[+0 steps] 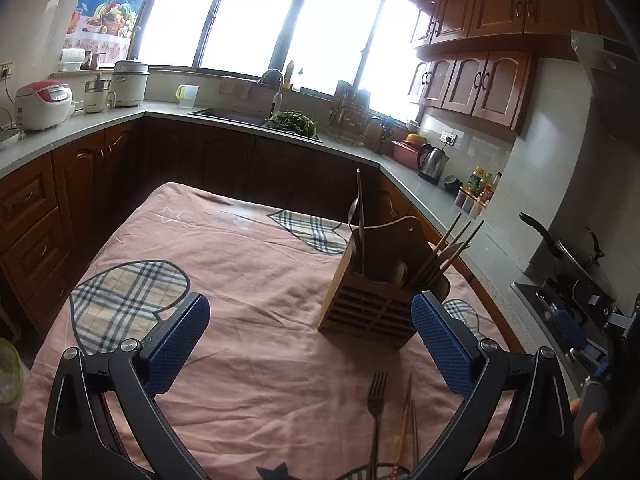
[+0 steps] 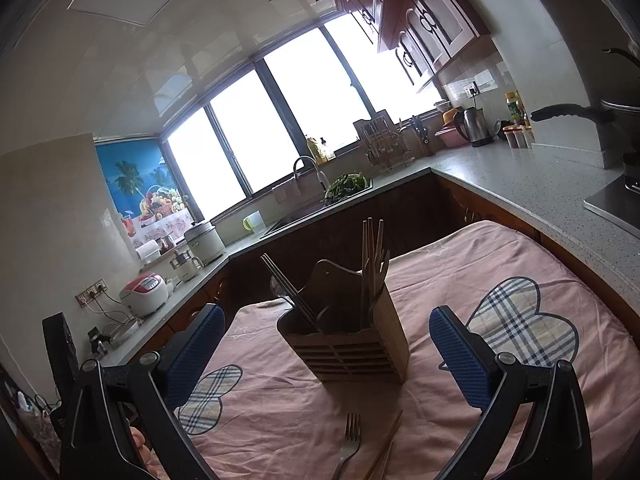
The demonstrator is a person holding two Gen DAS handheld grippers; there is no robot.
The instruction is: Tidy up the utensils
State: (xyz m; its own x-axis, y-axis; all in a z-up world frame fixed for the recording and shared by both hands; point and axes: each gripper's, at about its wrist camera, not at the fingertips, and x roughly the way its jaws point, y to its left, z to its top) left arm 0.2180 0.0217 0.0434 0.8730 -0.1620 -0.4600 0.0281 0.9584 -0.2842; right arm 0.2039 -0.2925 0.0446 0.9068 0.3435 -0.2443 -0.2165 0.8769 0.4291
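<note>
Pink cotton cloth (image 1: pixel 248 320) with plaid heart patches covers the worktop in front of me, rumpled into soft folds. Around it runs a kitchen of reddish-brown wooden cabinets (image 1: pixel 480 4) above and below a grey speckled counter (image 1: pixel 80 128), under a wide bank of windows (image 1: pixel 260 20) blown out white with daylight. A poster of palms and fruit (image 1: pixel 112 8) hangs at the left end of the glass, and below it stand a rice cooker (image 1: pixel 42 104) and a pale pot (image 1: pixel 129 82). A sink (image 1: pixel 232 114) with a curved tap sits beneath the windows, greens heaped at its edge, and a steel kettle (image 1: pixel 432 160) stands further along the counter to the right. On the cloth stands a slatted wooden utensil holder (image 1: pixel 380 300), upright, with chopsticks, a spoon and other handles rising from its compartments. Nearer to me, lying flat on the cloth and apart from the holder, are a metal fork (image 1: pixel 376 408) and, just beside it, a pair of chopsticks (image 1: pixel 408 420). My left gripper (image 1: pixel 310 344) has its blue pads spread wide with nothing between them, and my right gripper (image 2: pixel 326 354) is likewise spread apart and empty, framing the holder.
</note>
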